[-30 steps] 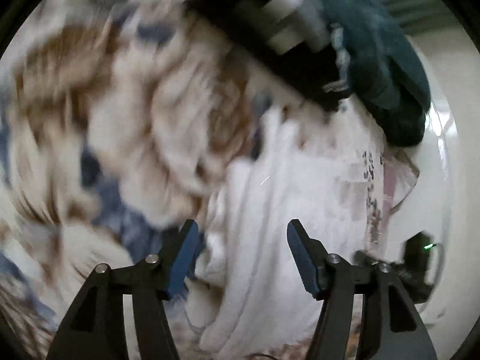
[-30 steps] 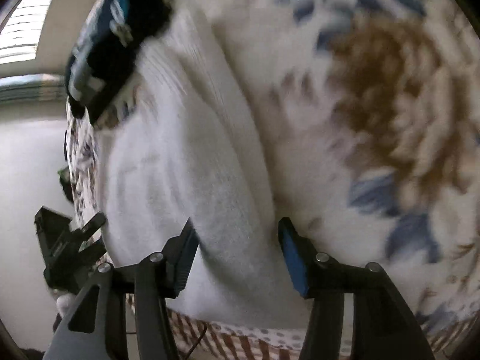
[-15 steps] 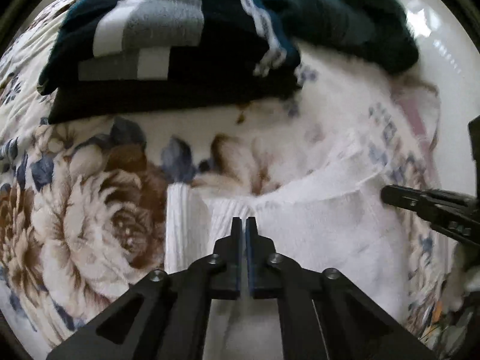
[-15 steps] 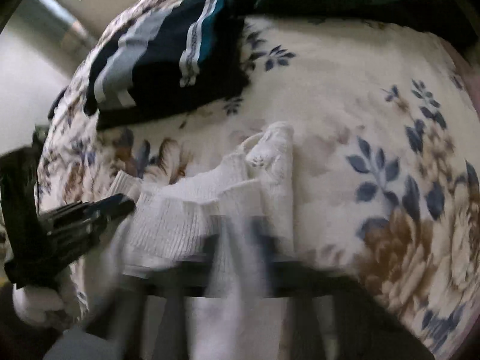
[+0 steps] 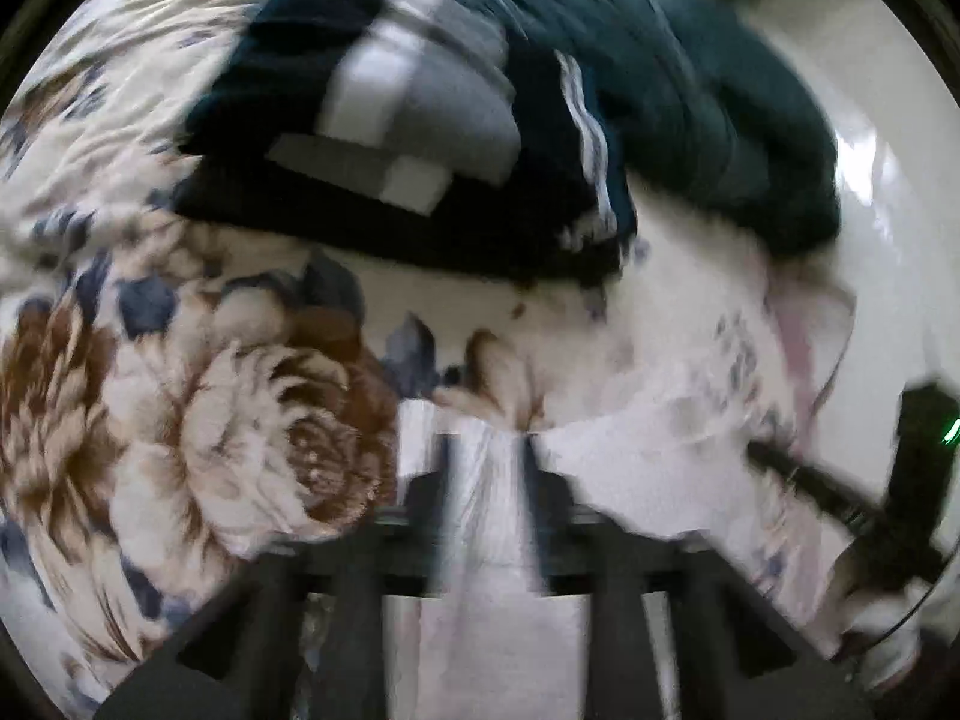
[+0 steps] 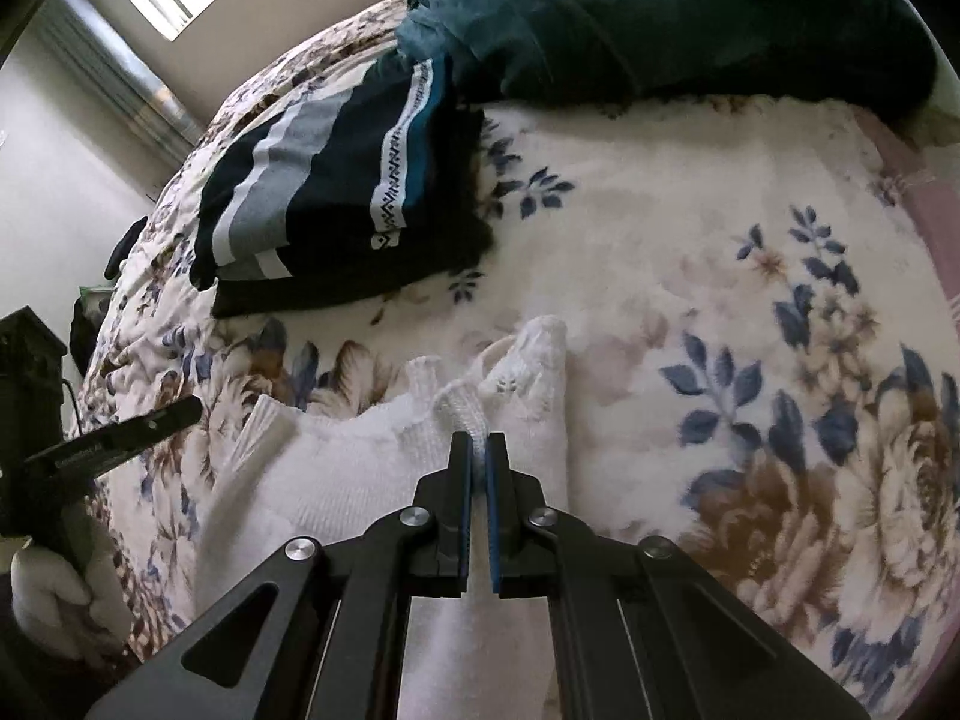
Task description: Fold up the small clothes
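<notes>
Left wrist view: my left gripper (image 5: 483, 498) over a white knit garment (image 5: 624, 468) on the floral blanket (image 5: 198, 420), all smeared by blur

Here the jaws look parted with white cloth between them, but in the blur I cannot tell whether they grip it; beyond lies a folded navy striped garment (image 5: 390, 138), a dark teal heap (image 5: 690, 90) behind it, and my right gripper (image 5: 840, 504) enters from the right edge. Right wrist view: my right gripper (image 6: 478, 480) has its jaws clamped on a bunched edge of the white knit garment (image 6: 336, 480), which lies crumpled on the blanket near the bed's edge, the navy striped garment (image 6: 336, 198) well beyond, the left gripper (image 6: 114, 432) at left
</notes>
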Demonstrator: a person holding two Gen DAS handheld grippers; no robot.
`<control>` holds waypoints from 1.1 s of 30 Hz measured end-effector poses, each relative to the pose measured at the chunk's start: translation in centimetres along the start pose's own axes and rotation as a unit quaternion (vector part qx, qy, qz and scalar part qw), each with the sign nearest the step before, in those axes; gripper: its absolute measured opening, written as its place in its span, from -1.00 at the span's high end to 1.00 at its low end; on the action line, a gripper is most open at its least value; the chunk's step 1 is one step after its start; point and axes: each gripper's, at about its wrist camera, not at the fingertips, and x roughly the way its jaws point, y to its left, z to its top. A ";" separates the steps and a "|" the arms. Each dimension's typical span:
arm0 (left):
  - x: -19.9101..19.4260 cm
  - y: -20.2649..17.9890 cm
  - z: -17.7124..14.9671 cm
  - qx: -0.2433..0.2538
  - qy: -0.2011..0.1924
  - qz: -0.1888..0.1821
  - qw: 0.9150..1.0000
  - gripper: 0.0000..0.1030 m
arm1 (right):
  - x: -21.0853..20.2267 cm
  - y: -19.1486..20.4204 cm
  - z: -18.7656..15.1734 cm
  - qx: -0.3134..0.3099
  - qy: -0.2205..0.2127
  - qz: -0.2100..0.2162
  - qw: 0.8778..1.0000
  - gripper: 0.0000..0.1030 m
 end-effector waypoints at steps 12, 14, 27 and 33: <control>-1.2 -1.1 -1.4 0.021 -0.042 0.018 0.999 0.95 | -0.2 -0.8 -0.2 0.015 -0.002 0.003 1.000 0.92; -2.8 -0.3 -1.4 -0.006 -0.054 0.003 0.999 0.95 | -1.0 -0.8 -0.2 0.016 -0.008 0.012 1.000 0.92; 5.3 5.8 -0.1 -0.080 0.026 0.054 0.995 0.95 | 5.1 -0.7 2.3 -0.006 0.030 -0.025 0.999 0.92; 4.0 6.7 -0.7 -0.126 0.036 0.012 0.991 0.81 | 8.2 -2.2 1.7 0.008 0.098 -0.015 0.995 0.82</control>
